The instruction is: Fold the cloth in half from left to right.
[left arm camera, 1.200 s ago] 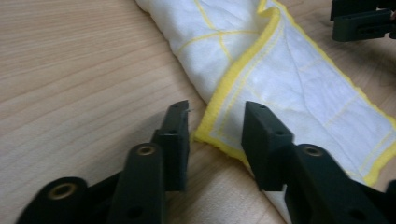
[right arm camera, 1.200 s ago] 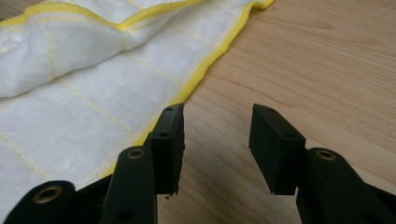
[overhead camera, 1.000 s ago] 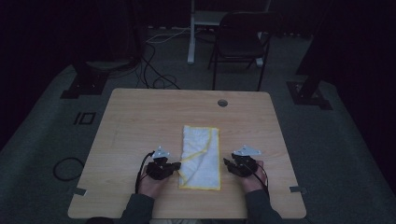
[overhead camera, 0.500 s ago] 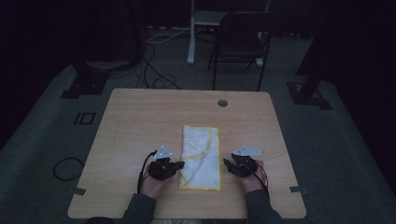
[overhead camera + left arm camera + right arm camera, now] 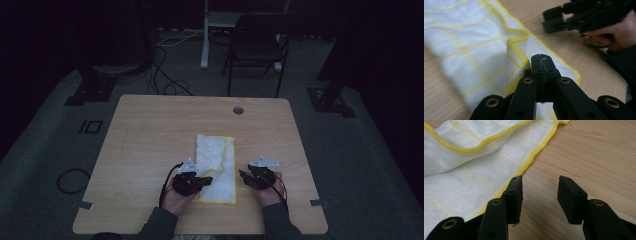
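A white cloth (image 5: 216, 160) with yellow hem and yellow grid lines lies flat on the wooden table (image 5: 150, 130), long side running away from me. My left gripper (image 5: 206, 180) sits at the cloth's near left part. In the left gripper view its jaws are shut on a raised fold of the yellow hem (image 5: 517, 53), with the left gripper (image 5: 541, 58) pulling that edge up off the cloth (image 5: 469, 45). My right gripper (image 5: 242, 175) hovers just right of the cloth's right edge. Its jaws stand open over bare wood (image 5: 539, 187), the cloth (image 5: 461, 170) beside the left jaw. The right gripper (image 5: 547, 20) also appears across the cloth.
A round cable hole (image 5: 238, 110) sits near the table's far edge. Beyond the table stand a black chair (image 5: 260, 45) and a white post (image 5: 205, 35), with cables (image 5: 165, 75) on the dark floor. Bare wood lies on both sides of the cloth.
My left gripper has shifted right and slightly up, onto the cloth's near left part, drawing the hem with it. The right gripper has stayed in place.
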The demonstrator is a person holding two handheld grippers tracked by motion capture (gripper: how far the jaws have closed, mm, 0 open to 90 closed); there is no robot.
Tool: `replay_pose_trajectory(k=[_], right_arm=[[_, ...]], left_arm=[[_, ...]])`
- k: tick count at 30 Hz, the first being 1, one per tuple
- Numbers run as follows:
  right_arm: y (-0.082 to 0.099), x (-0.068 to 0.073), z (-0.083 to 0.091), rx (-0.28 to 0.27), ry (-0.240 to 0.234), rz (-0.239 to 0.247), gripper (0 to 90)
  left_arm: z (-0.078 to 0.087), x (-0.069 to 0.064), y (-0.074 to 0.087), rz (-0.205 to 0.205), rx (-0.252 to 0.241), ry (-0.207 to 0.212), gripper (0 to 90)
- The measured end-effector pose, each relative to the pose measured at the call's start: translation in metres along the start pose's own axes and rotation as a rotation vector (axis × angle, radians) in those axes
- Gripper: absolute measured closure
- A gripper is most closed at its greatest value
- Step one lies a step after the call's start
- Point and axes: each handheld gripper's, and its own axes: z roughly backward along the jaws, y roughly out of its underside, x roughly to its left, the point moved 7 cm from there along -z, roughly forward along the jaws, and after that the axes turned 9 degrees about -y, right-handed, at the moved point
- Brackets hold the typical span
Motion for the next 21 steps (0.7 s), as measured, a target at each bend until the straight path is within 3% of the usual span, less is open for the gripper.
replay_pose_trajectory(k=[1,7,9,11,17,21], right_arm=[[0.0,0.0,0.0,0.0,0.0,0.001,55.3],[0.0,0.0,0.0,0.0,0.0,-0.001,55.3],[0.0,0.0,0.0,0.0,-0.001,-0.001,55.3],[0.0,0.001,0.0,0.0,-0.001,0.0,55.3],[0.0,0.0,0.0,-0.001,-0.001,-0.001,55.3],[0.0,0.001,0.0,0.0,-0.003,0.0,55.3]], left_arm=[[0.0,0.0,0.0,0.0,0.0,0.0,90.0],[-0.013,-0.031,-0.002,-0.054,0.02,0.075,90.0],[-0.014,-0.034,-0.003,-0.055,0.019,0.079,90.0],[-0.019,-0.046,-0.004,-0.073,0.027,0.112,90.0],[-0.025,-0.064,-0.01,-0.096,0.021,0.158,90.0],[-0.029,-0.065,-0.011,-0.116,0.026,0.14,90.0]])
